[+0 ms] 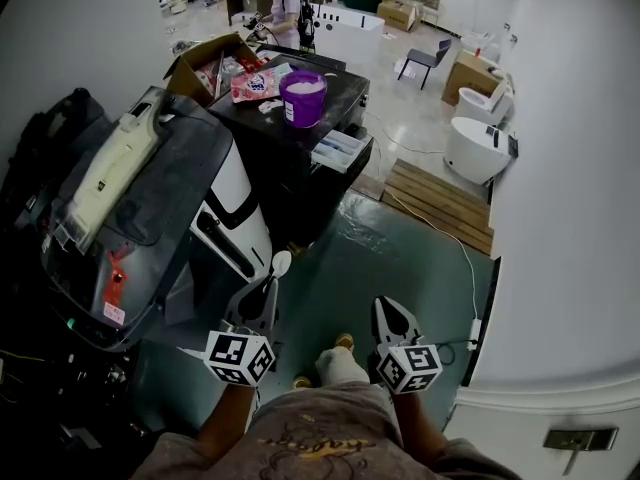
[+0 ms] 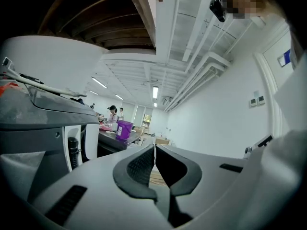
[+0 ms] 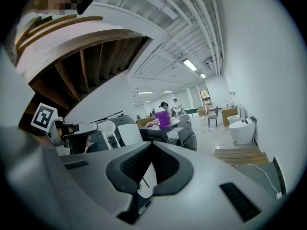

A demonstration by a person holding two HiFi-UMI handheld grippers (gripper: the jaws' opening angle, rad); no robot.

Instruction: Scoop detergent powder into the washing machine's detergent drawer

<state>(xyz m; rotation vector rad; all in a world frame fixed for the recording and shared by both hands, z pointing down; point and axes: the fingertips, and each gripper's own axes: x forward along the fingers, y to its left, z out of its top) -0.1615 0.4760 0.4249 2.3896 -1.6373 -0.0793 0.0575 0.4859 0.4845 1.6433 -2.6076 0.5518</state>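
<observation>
The black washing machine [image 1: 345, 93] stands well ahead of me across the wet-looking green floor. I take its flat top to be serving as a work surface, so that the supplies sit right above where they are needed. Nearer on my left is a bulky dark grey machine [image 1: 165, 183], which has no part in this job as far as I can judge. On the far corner of the washer's top an open cardboard box [image 1: 200, 58] holds packets I cannot identify. In front of it the purple tub [image 1: 303, 103] stands upright with no lid and is filled near its rim with pale powder, which is surely the detergent. A pink packet [image 1: 255, 83] lies just beside it. Below the tub, the detergent drawer [image 1: 340, 151] is pulled out from the washer's front. Its light compartments face up, ready to be filled, but I cannot tell from here whether any powder is in them. Both tongs are held low and close to my body, a carrying posture, not a working one. The left gripper [image 1: 270, 286] is clenched on the thin handle of a white scoop [image 1: 281, 263], whose bowl points forward and, as best I can see, is empty. The right gripper [image 1: 388, 308] is closed too, with nothing I can make out between its pads.
</observation>
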